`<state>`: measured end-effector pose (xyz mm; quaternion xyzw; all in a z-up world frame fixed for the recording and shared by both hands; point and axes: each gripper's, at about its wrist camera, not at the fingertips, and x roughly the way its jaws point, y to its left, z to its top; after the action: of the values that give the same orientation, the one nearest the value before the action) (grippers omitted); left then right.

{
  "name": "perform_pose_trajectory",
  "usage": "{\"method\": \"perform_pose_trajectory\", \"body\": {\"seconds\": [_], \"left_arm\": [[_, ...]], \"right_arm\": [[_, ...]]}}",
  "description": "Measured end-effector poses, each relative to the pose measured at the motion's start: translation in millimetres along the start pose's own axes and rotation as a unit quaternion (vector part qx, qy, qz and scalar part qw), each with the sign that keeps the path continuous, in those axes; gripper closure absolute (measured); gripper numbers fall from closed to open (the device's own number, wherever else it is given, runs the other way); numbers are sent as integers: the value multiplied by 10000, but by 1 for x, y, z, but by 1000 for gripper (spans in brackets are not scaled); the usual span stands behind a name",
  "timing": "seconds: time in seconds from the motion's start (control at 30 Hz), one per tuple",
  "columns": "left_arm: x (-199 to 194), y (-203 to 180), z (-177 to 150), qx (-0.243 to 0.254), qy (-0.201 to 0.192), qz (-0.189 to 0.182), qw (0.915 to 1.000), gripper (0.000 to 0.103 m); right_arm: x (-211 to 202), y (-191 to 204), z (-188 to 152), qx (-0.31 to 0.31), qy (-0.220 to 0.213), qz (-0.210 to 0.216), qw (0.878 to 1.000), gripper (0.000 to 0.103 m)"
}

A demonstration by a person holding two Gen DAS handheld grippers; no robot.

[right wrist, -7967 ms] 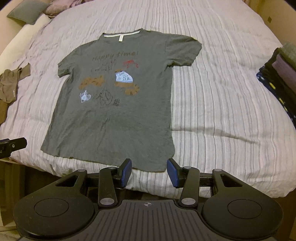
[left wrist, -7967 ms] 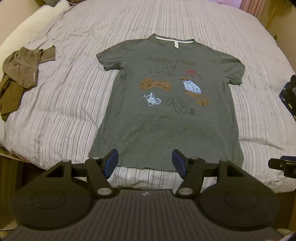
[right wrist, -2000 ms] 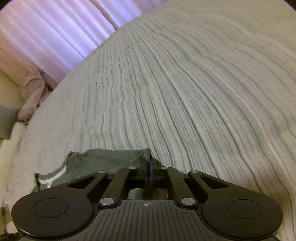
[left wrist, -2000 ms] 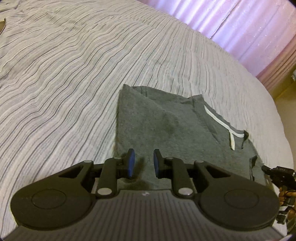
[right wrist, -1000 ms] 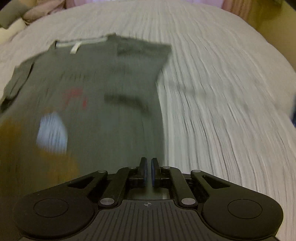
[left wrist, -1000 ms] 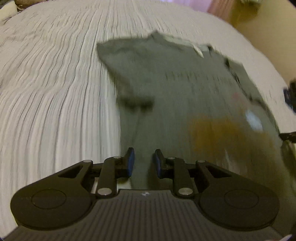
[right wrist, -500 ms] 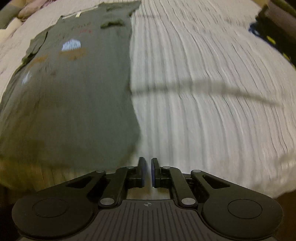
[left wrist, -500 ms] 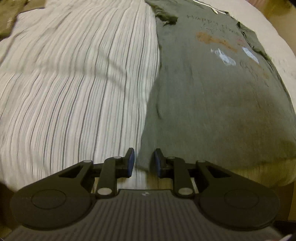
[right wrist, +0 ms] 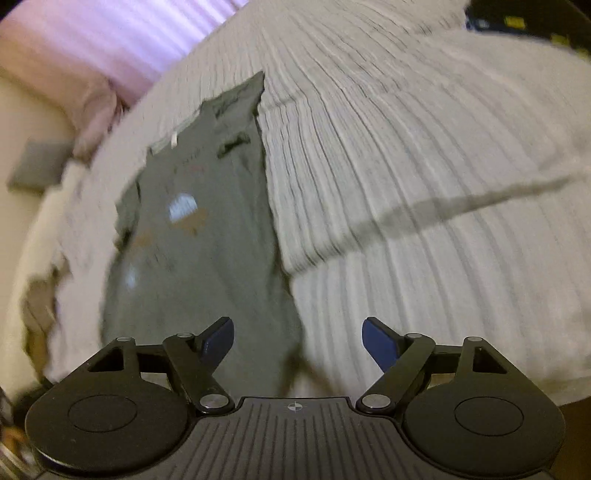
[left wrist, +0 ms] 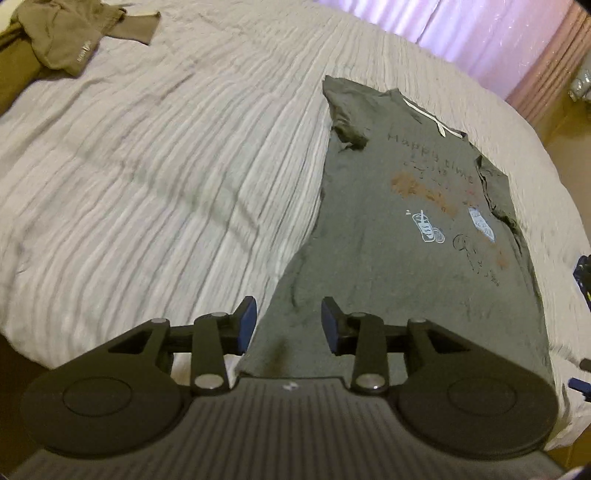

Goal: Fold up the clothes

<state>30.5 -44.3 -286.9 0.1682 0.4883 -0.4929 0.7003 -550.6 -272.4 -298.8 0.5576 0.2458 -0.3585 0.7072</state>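
A grey printed T-shirt (left wrist: 399,236) lies flat on the striped bedspread (left wrist: 155,177), both sleeves folded in over its body. My left gripper (left wrist: 289,322) hovers over the shirt's near left hem corner, its jaws opening, with cloth below them but not pinched. In the right wrist view the same T-shirt (right wrist: 207,236) runs away from the camera, blurred. My right gripper (right wrist: 298,336) hangs above its near right hem corner, jaws opening wide, and the pads press on nothing.
A crumpled olive garment (left wrist: 62,40) lies at the far left of the bed. Pink curtains (left wrist: 480,40) hang behind the bed. Dark folded clothes (right wrist: 524,14) sit at the far right. A grey pillow (right wrist: 40,166) rests by the wall.
Both grippers have spread their jaws, the right from nearly shut to wide. Both views have rolled and now look along the shirt from its hem corners.
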Motion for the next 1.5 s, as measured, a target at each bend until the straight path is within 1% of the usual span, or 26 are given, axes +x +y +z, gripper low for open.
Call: {"method": "perform_pose_trajectory", "body": {"seconds": [0.07,0.13,0.23,0.33,0.47,0.53,0.6,0.63,0.7,0.8,0.9,0.93,0.97,1.0,1.07,1.13,1.2,1.3,1.33,1.4,1.5], "left_arm": [[14,4,-1,4,133,-21,9999,69],[25,11,-2,-108,253,-51,9996,69],[38,22,-3,-328,299,-128,9989,66],[53,27,0,-397,296,-191,9986,65],[69,30,8,-522,323,-520,9968,65],[76,32,13,-553,455,-815,9941,65],[79,34,15,-455,639,-995,9919,66],[80,36,15,-383,740,-1064,9908,66],[81,41,15,-290,940,-1208,9878,66],[80,53,12,-421,1223,-1460,9808,67],[82,58,9,-422,1495,-1651,9740,77],[83,57,8,-361,1565,-1669,9728,95],[83,56,8,-288,1610,-1659,9725,103],[81,55,7,-207,1606,-1654,9728,103],[73,52,7,-66,1493,-1677,9744,103],[61,53,8,-48,1334,-1707,9762,103],[48,54,9,-74,1143,-1757,9777,103],[23,54,11,-112,819,-1918,9779,103],[15,54,11,-103,744,-1940,9781,103],[1,53,10,-70,666,-1959,9783,103],[-15,54,-2,10,746,-1880,9793,103]], "right_arm": [[9,-14,5,355,65,173,9992,30],[20,-26,7,603,194,338,9974,41],[34,-39,10,827,382,722,9932,42],[50,-44,17,855,483,936,9908,42],[76,-41,27,873,646,1354,9848,42],[85,-38,29,758,769,1421,9839,42],[85,-36,29,592,895,1512,9827,44],[85,-35,28,526,963,1544,9819,50],[83,-38,24,543,1125,1602,9792,56],[79,-42,19,562,1325,1693,9750,57],[76,-42,17,521,1367,1705,9744,57],[76,-42,18,531,1343,1686,9750,68],[75,-42,17,524,1343,1651,9757,79],[74,-41,17,513,1347,1612,9763,90],[70,-39,16,397,1342,1549,9780,97],[60,-31,15,246,1259,1557,9795,99],[46,-23,16,108,1074,1586,9814,100],[22,-9,18,-97,806,1706,9820,101],[18,-7,17,-131,772,1685,9826,101],[10,-3,15,-185,723,1623,9839,101],[-2,-9,7,-196,865,1524,9843,101]]}}
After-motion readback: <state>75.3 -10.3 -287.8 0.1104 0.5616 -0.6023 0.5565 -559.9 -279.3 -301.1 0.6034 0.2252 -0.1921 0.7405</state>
